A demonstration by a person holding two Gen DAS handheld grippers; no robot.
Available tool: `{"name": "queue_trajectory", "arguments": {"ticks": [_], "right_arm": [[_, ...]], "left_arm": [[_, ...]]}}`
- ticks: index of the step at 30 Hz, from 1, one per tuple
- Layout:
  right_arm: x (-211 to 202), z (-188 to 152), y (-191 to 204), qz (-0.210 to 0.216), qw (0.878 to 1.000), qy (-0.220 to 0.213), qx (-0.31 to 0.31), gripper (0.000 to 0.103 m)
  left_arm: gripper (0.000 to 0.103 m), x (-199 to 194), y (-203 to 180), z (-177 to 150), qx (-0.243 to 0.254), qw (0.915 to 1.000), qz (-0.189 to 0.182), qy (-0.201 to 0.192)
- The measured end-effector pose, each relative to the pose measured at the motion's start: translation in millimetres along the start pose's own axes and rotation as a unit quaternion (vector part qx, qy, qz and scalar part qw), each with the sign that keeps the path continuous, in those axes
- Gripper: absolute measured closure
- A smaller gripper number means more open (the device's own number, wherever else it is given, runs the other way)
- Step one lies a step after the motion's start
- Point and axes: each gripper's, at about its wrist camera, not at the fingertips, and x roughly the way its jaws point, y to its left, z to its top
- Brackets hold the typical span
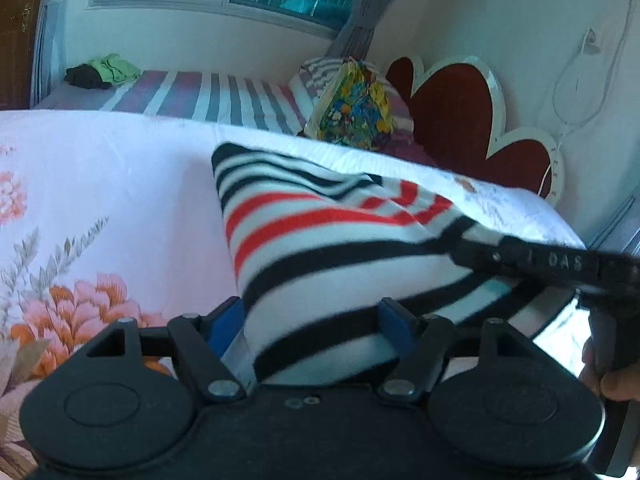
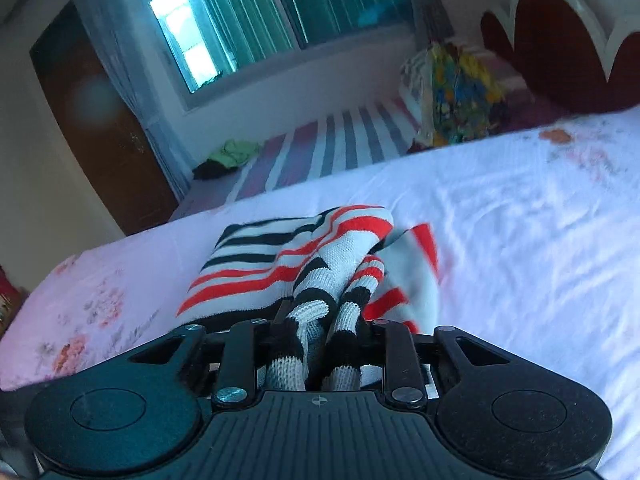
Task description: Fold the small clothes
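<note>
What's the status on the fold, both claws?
Right claw clamped on bunched striped sweater. Left claw open around its near edge. Floral bedspread clear around the sweater.

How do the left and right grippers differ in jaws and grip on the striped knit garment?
The left gripper has its jaws wide, blue pads either side of a flat edge of the red, black and white striped knit garment. The right gripper has its jaws narrow, pinching bunched folds of it. Both work the same garment on the pale floral bedsheet.

Open bedsheet [image 2: 500, 220] right of striped garment [image 2: 256, 276].
</note>
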Motion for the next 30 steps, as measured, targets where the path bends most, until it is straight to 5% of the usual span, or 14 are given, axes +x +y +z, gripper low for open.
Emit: {"name": "queue_trajectory", "arguments": {"ticks": [8,19,27,30], "right_arm": [[22.9,-33.9,-39.3,-0.028,0.998,0.042,0.045,0.077],[-39.5,-39.7,-42.6,-0.027,0.996,0.046,0.074,0.076],[-35.1,-73.7,-66.7,-0.052,0.989,0.066,0.12,0.076],[-38.8,-61.5,-52.7,-0.068,0.993,0.068,0.075,0.076]], "left_arm": [[0.029,30.5,-2.5,-19.0,0.008,0.9991,0.007,0.04],[0.028,28.7,1.2,-14.3,0.007,0.9988,0.006,0.049],[0.024,32.4,4.8,-15.0,0.013,0.9981,0.001,0.06],[0.027,27.9,4.7,-9.8,0.016,0.9979,0.003,0.063]]}}
